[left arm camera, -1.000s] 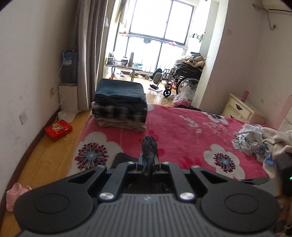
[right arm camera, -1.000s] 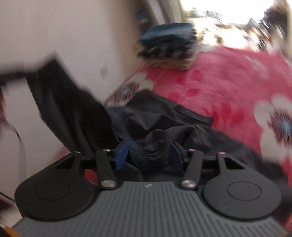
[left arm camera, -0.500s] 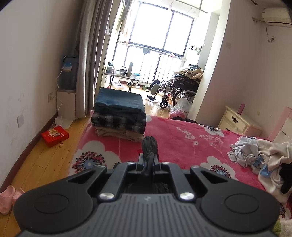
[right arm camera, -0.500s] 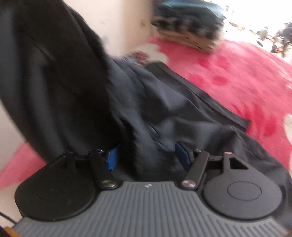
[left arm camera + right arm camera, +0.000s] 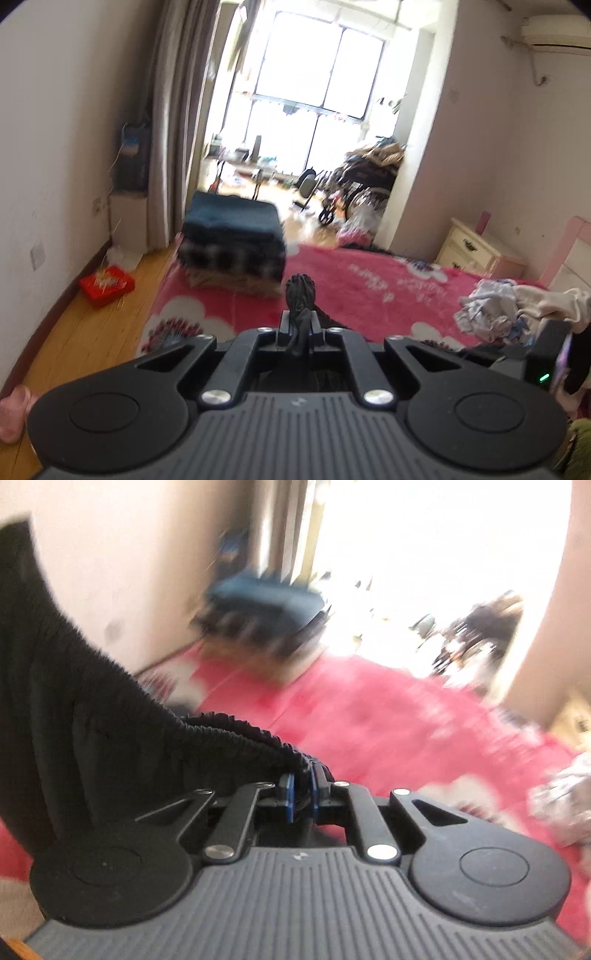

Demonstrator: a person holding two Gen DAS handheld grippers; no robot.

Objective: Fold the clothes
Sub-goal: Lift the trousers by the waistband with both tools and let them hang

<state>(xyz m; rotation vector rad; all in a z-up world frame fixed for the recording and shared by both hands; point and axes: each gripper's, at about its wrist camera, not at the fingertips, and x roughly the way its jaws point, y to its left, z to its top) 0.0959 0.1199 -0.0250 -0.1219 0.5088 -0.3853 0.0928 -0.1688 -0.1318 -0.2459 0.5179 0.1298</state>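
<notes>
My left gripper [image 5: 300, 334] is shut on a bunched bit of a black garment [image 5: 300, 295], held up above the red flowered bed [image 5: 369, 295]. My right gripper [image 5: 302, 799] is shut on the ribbed elastic waistband of the same black garment [image 5: 92, 731], which stretches up and to the left and hangs down on that side. A stack of folded clothes [image 5: 232, 240] sits at the far left corner of the bed; it shows blurred in the right wrist view [image 5: 262, 624].
A heap of unfolded light clothes [image 5: 509, 310] lies on the bed's right side. A red box [image 5: 107, 285] is on the wooden floor by the left wall. A white nightstand [image 5: 469, 251] stands at the right wall. A wheelchair [image 5: 362, 188] stands by the window.
My right gripper went from open around the garment to shut on its waistband and lifted it. My left gripper rose higher with its hold unchanged.
</notes>
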